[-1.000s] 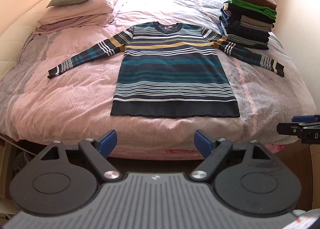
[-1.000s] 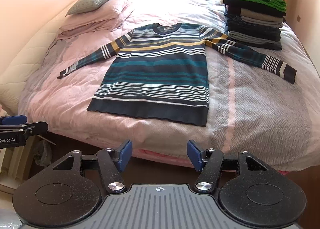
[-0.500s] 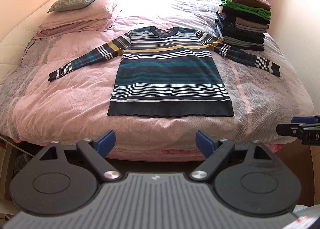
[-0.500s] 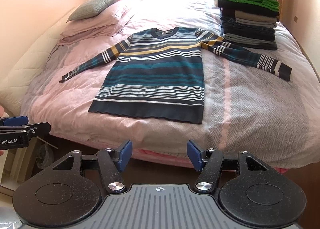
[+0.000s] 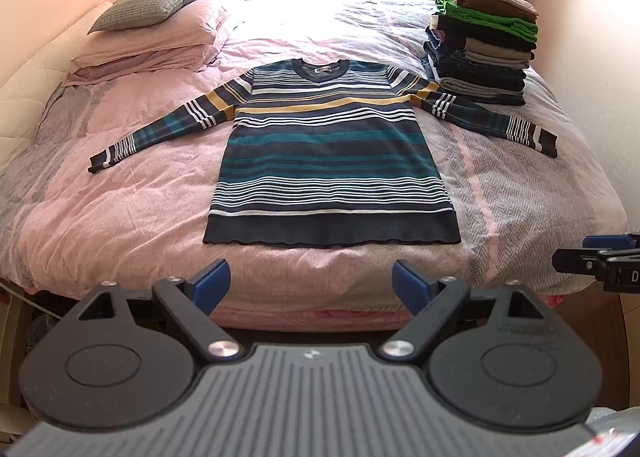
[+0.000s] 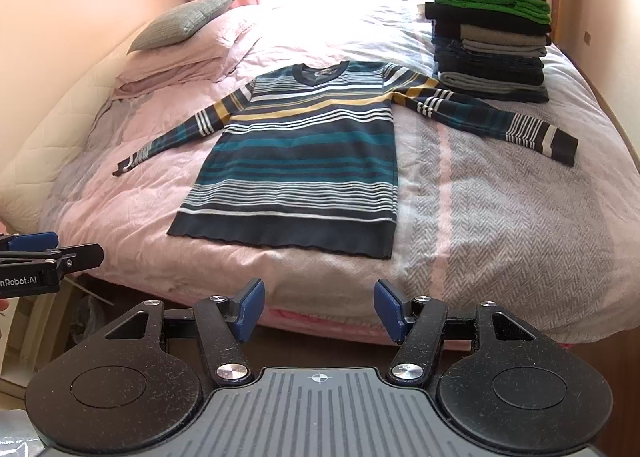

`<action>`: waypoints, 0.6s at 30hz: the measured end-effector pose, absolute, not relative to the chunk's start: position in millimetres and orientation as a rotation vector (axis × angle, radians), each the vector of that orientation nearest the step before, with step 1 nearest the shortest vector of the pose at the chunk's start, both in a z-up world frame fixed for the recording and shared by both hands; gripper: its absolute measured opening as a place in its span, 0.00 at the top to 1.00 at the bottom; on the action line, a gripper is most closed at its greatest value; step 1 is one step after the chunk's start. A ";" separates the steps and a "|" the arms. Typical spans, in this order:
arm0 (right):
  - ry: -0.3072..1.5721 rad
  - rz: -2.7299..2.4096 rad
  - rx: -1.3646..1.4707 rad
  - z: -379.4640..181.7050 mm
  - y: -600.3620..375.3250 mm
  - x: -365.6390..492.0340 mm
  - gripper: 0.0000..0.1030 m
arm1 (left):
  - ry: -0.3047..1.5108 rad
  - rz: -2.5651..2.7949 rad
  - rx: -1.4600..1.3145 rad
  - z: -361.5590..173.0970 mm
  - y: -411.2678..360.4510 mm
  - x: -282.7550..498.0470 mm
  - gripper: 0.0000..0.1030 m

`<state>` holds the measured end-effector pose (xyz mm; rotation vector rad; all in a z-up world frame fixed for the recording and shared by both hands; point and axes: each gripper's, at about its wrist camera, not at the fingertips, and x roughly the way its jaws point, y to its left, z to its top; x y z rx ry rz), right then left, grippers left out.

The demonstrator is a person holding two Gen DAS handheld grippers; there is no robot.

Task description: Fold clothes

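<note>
Across the middle of the frame a striped sweater (image 5: 332, 149) lies flat on a pink bed (image 5: 120, 209), sleeves spread. Both the left gripper (image 5: 311, 284) and right gripper (image 6: 319, 310) hover empty, jaws wide. Best to pinch each sleeve near its cuff and fold inward evenly.

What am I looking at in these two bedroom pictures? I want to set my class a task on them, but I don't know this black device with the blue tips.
No robot: a person holds a two-finger gripper in each hand, each with a camera looking along its fingers. One picture is from the left gripper, one from the right gripper; each also sees the other at its edge. Both are open and hold nothing. On the bed a striped sweater lies flat with sleeves spread, unfolded. Beside one sleeve stands a stack of folded clothes; pillows lie opposite.
</note>
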<state>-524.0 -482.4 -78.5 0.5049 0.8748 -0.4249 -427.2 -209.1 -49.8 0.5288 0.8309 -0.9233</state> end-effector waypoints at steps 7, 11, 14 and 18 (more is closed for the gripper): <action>0.867 -0.457 0.528 -82.0 -502.8 -518.1 0.44 | 0.823 -0.948 0.544 -53.6 -238.7 -422.7 0.16; 0.859 -0.464 0.530 -84.5 -515.7 -508.4 0.44 | 0.817 -0.959 0.549 -56.4 -256.0 -413.7 0.16; 0.856 -0.476 0.539 -86.9 -524.7 -495.4 0.44 | 0.810 -0.963 0.544 -57.9 -268.3 -401.8 0.15; 0.853 -0.489 0.540 -90.0 -534.8 -470.3 0.44 | 0.808 -0.967 0.537 -60.8 -282.9 -376.7 0.15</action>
